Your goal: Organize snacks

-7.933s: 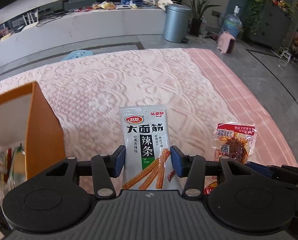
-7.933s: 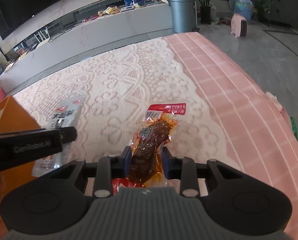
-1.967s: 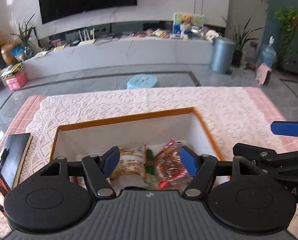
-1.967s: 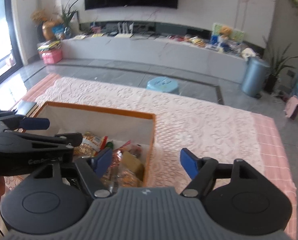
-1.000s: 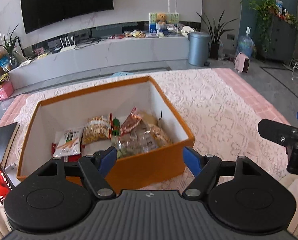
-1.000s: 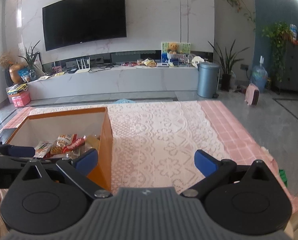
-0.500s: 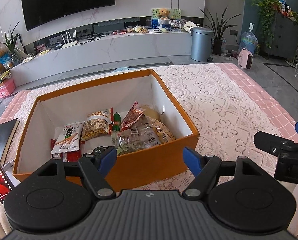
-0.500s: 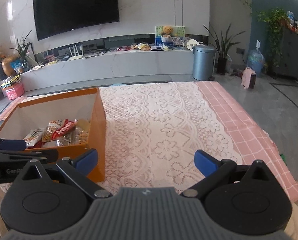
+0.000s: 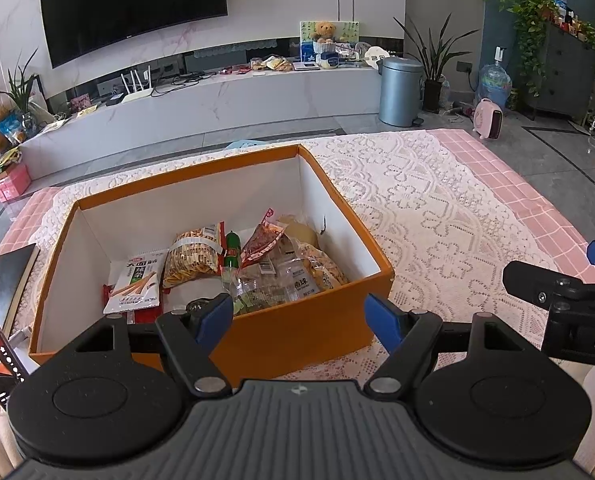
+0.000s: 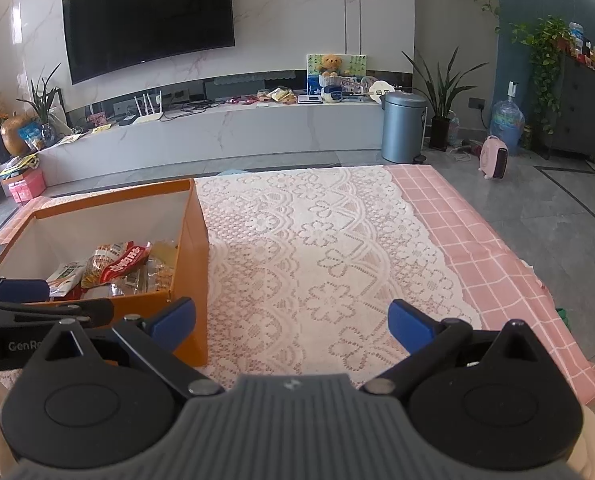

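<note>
Both spread grippers, left gripper [image 9: 299, 322] and right gripper [image 10: 291, 326], just short of the snack box [image 9: 305, 332]

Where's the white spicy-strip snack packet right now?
In the left wrist view, the white spicy-strip packet lies inside the orange cardboard box, on its left side, beside the yellow snack bag.

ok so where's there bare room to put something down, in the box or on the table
The lace cloth between the orange box and the pink checked edge is bare. Inside the box, only the back strip along the far wall is free; snack packets crowd the front.
</note>
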